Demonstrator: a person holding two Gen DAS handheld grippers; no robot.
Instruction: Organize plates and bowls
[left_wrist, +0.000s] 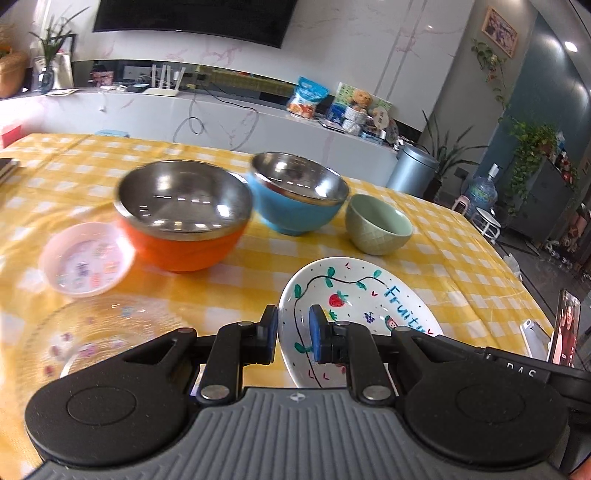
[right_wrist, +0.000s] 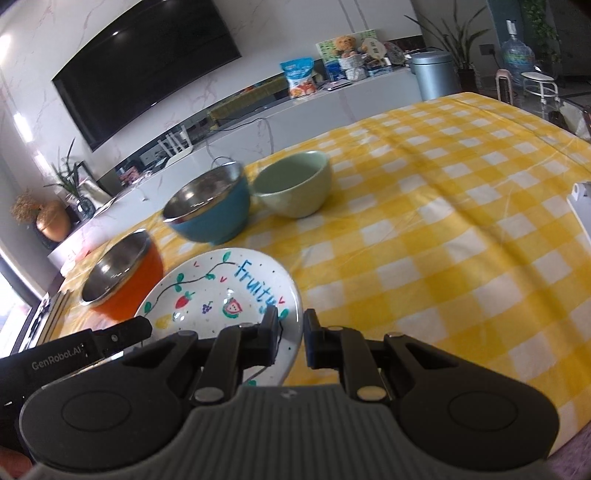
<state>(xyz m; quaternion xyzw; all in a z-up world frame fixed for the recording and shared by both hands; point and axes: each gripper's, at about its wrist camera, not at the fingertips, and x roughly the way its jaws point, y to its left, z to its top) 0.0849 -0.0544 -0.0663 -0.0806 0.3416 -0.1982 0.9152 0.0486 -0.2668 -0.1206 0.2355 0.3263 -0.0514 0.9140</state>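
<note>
A white plate painted with fruit and the word "Fruity" (left_wrist: 354, 306) (right_wrist: 221, 295) is gripped from both sides. My left gripper (left_wrist: 293, 334) straddles its left rim, and my right gripper (right_wrist: 290, 338) straddles its right rim. Both have jaws a narrow gap apart with the rim between them. Behind stand an orange steel-lined bowl (left_wrist: 183, 216) (right_wrist: 122, 280), a blue steel-lined bowl (left_wrist: 297, 194) (right_wrist: 210, 206) and a pale green bowl (left_wrist: 378, 225) (right_wrist: 293, 184). A small pink dish (left_wrist: 86, 260) and a clear glass plate (left_wrist: 103, 332) lie to the left.
All sits on a table with a yellow checked cloth (right_wrist: 443, 221). A phone on a white stand (left_wrist: 565, 328) is at the table's right edge, its stand also showing in the right wrist view (right_wrist: 581, 206). The left gripper's body (right_wrist: 74, 350) shows at lower left of the right wrist view.
</note>
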